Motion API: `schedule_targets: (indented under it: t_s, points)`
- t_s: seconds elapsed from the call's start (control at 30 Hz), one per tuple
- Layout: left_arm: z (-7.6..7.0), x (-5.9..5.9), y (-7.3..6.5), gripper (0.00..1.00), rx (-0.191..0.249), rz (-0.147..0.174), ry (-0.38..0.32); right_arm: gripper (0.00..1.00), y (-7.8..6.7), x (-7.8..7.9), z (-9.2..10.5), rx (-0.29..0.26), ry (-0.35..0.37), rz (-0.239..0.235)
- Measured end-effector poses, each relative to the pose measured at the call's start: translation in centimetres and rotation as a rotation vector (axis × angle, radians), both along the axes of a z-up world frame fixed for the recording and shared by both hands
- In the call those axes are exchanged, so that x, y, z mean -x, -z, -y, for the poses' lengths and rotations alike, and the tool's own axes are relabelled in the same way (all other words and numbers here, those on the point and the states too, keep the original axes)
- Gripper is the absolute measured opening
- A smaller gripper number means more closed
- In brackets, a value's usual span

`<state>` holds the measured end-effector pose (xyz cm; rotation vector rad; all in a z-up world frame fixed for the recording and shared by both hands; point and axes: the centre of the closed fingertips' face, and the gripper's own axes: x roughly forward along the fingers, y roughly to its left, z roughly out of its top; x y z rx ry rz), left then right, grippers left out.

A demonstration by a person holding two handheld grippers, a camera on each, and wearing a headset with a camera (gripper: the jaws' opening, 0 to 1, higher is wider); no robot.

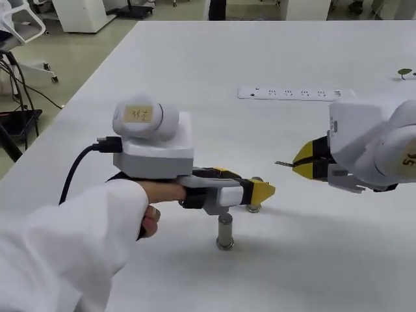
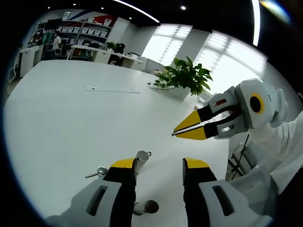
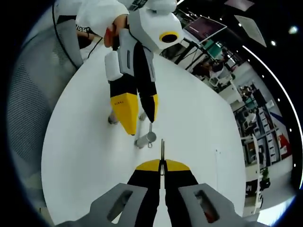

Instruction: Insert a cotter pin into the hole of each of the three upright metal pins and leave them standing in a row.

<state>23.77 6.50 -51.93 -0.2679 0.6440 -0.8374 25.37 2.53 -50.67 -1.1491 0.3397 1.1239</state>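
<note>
My left gripper [image 1: 261, 192] [image 2: 160, 164] hovers open low over the white table [image 1: 195, 78]. One upright metal pin [image 1: 225, 232] [image 2: 150, 206] stands just below and in front of it. A second pin [image 1: 254, 207] [image 2: 141, 158] rises close beside its left finger [image 2: 124, 165]; a third pin [image 2: 101, 170] with a cotter pin through its top stands further left. My right gripper [image 1: 303, 163] [image 3: 162, 165] is shut on a thin cotter pin [image 1: 284, 164] [image 3: 162, 150], held level and pointing at the left gripper's tips, a short gap away.
A white power strip [image 1: 289, 93] [image 2: 112, 89] lies further back on the table. A potted plant [image 2: 187, 75] stands past the table's far end. Office chairs and cables [image 1: 19, 39] are off the table's left edge. A white sleeve [image 1: 58, 260] covers the near left.
</note>
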Motion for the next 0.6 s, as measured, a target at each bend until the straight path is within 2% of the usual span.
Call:
schedule_targets:
  t_s: [0.13, 0.27, 0.6]
  points:
    - [0.4, -0.1, -0.6, 0.32, 0.017, 0.004, 0.007, 0.00, -0.4, 0.4, -0.4, -0.035, 0.005, 0.018]
    - [0.7, -0.4, -1.1, 0.24, 0.016, 0.022, 0.016, 0.00, -0.3, 0.7, -0.7, -0.043, 0.009, 0.032]
    - [1.4, -0.2, -1.5, 0.19, 0.021, 0.023, 0.049, 0.00, -0.2, 1.7, -1.3, -0.054, 0.008, 0.050]
